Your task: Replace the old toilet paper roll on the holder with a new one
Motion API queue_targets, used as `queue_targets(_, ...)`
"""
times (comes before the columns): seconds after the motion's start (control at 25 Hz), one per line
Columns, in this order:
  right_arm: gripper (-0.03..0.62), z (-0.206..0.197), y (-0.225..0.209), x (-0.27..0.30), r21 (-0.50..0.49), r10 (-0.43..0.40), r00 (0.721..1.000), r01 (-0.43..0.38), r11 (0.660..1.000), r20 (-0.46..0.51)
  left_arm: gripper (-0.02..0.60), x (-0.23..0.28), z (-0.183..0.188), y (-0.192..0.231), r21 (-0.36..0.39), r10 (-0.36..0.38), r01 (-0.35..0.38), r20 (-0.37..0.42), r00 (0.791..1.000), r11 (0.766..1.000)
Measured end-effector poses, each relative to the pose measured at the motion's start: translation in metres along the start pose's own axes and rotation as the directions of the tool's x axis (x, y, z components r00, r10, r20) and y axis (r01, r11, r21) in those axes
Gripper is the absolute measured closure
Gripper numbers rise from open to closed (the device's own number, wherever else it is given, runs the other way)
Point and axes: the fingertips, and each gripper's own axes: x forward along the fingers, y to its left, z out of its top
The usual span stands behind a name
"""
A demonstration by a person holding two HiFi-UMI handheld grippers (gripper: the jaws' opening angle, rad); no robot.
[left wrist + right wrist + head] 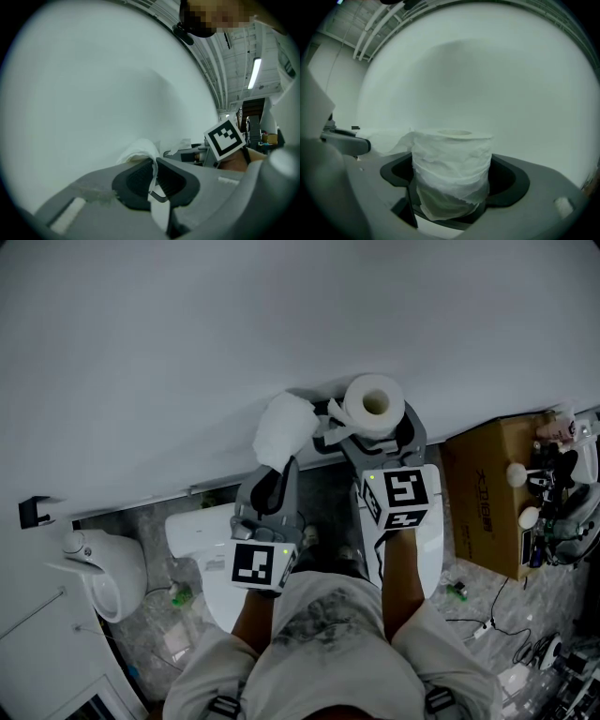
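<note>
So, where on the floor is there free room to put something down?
Bare floor lies along the wall, between the white fixture and the toilet. Nearer the person, litter lies there. To the right, the cardboard box and the clutter beside it crowd the floor.

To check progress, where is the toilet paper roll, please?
In the head view, the toilet paper roll stands between the right gripper's jaws by the wall, right of the left gripper's tissue wad.
</note>
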Motion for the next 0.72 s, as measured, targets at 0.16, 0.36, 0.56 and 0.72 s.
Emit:
queue_targets(0.16, 0.177, 0.000, 0.001, 0.000, -0.018, -0.013, 1.000, 0.013, 1.000, -0.003, 0.560, -0.005, -0.001, 0.001, 0.000, 0.000, 0.000, 0.002, 1.000, 1.000)
queue_targets(0.36, 0.186, 0.002, 0.001, -0.002, -0.033, -0.011, 1.000, 0.011, 0.999, 0.016, 0.560, -0.010, 0.000, -0.001, -0.005, 0.002, -0.002, 0.006, 1.000, 1.000)
queue_targets(0.56, 0.189, 0.017, 0.006, -0.013, -0.043, -0.025, 0.997, 0.029, 0.999, 0.074, 0.560, -0.020, 0.007, 0.001, -0.002, 0.001, -0.001, 0.022, 1.000, 1.000)
queue_targets(0.72, 0.189, 0.026, 0.007, -0.026, -0.055, -0.030, 0.995, 0.036, 0.998, 0.096, 0.560, -0.027, 0.009, -0.003, -0.002, -0.007, 0.007, 0.029, 1.000, 1.000)
